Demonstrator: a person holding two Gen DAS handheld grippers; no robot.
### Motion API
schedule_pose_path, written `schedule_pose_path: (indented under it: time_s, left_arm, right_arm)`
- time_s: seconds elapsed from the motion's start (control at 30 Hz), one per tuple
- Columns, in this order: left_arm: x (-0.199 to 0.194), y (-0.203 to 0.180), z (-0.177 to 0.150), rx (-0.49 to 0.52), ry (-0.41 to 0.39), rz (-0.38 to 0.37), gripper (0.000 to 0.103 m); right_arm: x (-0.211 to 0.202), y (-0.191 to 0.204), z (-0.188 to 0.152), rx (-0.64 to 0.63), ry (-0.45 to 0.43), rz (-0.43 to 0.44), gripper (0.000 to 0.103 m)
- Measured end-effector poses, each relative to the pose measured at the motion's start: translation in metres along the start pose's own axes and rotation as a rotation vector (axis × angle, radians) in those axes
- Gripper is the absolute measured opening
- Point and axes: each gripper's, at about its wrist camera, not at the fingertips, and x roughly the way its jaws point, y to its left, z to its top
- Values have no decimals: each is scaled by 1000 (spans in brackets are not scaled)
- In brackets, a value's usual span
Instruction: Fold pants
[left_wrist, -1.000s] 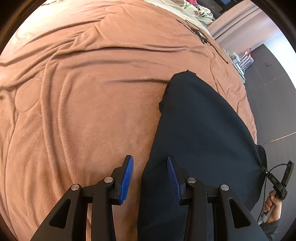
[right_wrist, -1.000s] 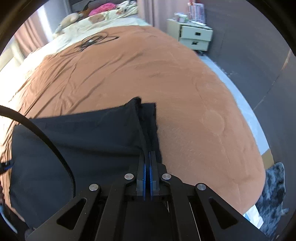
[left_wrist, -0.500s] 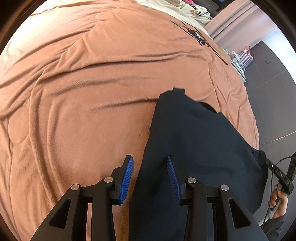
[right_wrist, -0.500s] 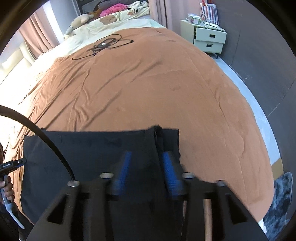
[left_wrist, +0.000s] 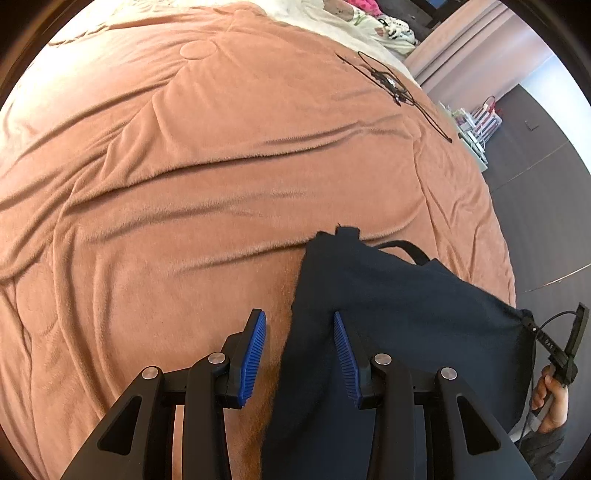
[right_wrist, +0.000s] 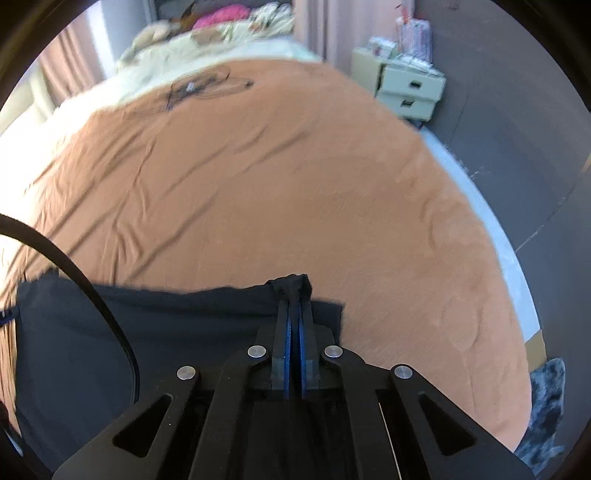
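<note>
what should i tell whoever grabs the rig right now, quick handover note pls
Right gripper: shut on a bunched corner of the dark pants.
Left gripper: jaws apart, the pants' edge lying between them, pads not pressing on it.
Pants: spread across the near part of the brown blanket, partly lifted at the right gripper's corner.
Done: one corner gripped.
Left: probably close the left gripper on its edge, make the fold, then smooth it.
</note>
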Motion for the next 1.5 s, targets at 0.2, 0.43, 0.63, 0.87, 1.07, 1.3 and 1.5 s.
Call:
schedule_pose_path:
  time_s: [0.2,0.43,0.63,0.87,1.07,1.3,1.5]
  left_arm:
    - [3,-1,7,3,-14,15,42]
    - [17,5,19,1,-6,29,48]
    - [21,10,18,-34,30,-51,48]
    - [27,10,4,-18,93,-144,48]
    - [27,4,-3,25,112,-162,48]
    - [26,3,-4,25,76,-159,24]
    - [10,6,-1,-16,15,-197,14]
  right_arm:
    - [19,0,-6,29,43,-25,0]
    - [14,-3,-14,62,68,-18,29]
    - [-40,-24,-42,114,-25,21,63]
    - [-75,-51,-109,220,-14,109,63]
    - [-99,-75,-159,354,-8,128,63]
    - [-112,-90,-213,519,6,251,63]
    - [-91,-81,-232,598,33,441,63]
